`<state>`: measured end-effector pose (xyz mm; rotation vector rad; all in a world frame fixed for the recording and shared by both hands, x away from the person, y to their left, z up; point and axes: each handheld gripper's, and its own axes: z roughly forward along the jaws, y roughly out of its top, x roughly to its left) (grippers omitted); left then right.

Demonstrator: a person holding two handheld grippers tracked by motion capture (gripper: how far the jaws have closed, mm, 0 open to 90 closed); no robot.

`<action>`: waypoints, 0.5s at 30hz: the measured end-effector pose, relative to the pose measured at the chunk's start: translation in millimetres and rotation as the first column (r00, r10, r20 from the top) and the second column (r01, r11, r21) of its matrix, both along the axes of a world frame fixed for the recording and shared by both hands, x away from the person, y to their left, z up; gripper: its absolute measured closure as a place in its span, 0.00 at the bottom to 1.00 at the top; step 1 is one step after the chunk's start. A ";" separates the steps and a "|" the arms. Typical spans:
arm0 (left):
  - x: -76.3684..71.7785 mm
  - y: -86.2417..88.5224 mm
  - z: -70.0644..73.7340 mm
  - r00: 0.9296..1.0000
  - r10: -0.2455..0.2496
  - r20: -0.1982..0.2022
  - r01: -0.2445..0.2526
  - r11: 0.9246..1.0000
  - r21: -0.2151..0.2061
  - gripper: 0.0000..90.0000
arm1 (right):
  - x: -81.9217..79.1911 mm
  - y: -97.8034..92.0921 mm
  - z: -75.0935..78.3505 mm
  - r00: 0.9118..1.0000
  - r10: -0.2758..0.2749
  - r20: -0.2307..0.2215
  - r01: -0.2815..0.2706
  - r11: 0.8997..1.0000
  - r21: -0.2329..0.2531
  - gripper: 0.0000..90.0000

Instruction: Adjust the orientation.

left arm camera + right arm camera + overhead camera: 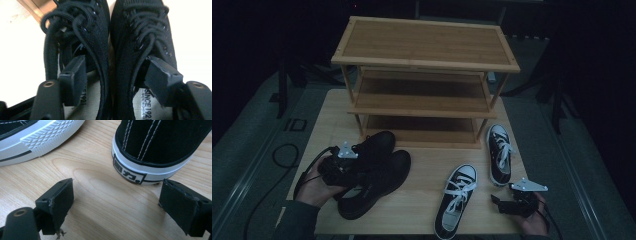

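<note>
Two black lace-up shoes [379,172] lie side by side at the table's front left. My left gripper [359,162] has one jaw inside each shoe and is shut on their two touching inner walls [110,62]. Two black-and-white sneakers lie at the right: one [457,197] near the front edge, the other [499,152] beside the rack. My right gripper [497,202] stands open just above the wood at the front right. Ahead of its jaws are the far sneaker's heel [155,147] and the near sneaker's toe cap [47,135]. Nothing is between its jaws.
A three-shelf wooden shoe rack [427,45] stands at the back of the light wooden table [427,160], with bare shelves. Cables trail off the table's left side [284,155]. The surroundings beyond the table are dark.
</note>
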<state>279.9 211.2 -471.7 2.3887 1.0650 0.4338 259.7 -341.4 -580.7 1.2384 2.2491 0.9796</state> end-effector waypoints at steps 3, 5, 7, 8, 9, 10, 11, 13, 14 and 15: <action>3.7 0.0 -1.4 1.000 0.008 -0.004 -0.008 1.000 0.000 0.46 | 0.0 0.0 0.0 1.000 0.000 0.000 0.000 1.000 0.000 0.13; 7.1 0.3 -3.0 1.000 0.004 -0.012 -0.004 1.000 -0.004 0.51 | 0.0 0.0 0.0 1.000 0.000 0.000 0.000 1.000 0.000 0.13; 9.5 0.0 -4.6 1.000 0.000 -0.025 -0.001 1.000 -0.008 0.53 | 0.0 0.1 0.0 1.000 -0.001 -0.001 0.001 1.000 0.002 0.13; 10.9 -0.1 -5.5 1.000 0.002 -0.030 -0.002 1.000 -0.009 0.53 | 0.0 0.1 0.0 1.000 -0.001 0.000 0.001 1.000 0.001 0.13; 12.6 -0.4 -6.8 0.999 0.007 -0.036 -0.007 1.000 -0.010 0.53 | 0.0 0.0 0.0 1.000 -0.001 0.000 0.001 1.000 0.000 0.13; 13.6 -0.6 -7.7 0.999 0.007 -0.039 -0.008 1.000 -0.014 0.53 | 0.0 0.0 0.0 1.000 0.000 0.000 0.000 1.000 0.000 0.13; 14.8 -0.8 -8.2 0.999 0.008 -0.042 -0.009 1.000 -0.011 0.53 | 0.0 0.0 0.0 1.000 0.000 0.000 0.000 1.000 0.000 0.13; 17.4 -1.9 -9.5 0.999 0.011 -0.052 -0.011 1.000 -0.001 0.53 | 0.0 0.0 0.0 1.000 -0.001 -0.001 0.001 1.000 0.001 0.13; 18.3 -3.3 -10.5 0.999 0.011 -0.054 -0.010 1.000 0.007 0.53 | 0.0 0.1 0.0 1.000 -0.001 0.000 0.001 1.000 0.001 0.13; 19.8 -5.5 -12.2 0.998 0.007 -0.058 -0.005 1.000 0.025 0.54 | 0.0 0.0 0.0 1.000 0.000 -0.001 0.000 1.000 0.000 0.13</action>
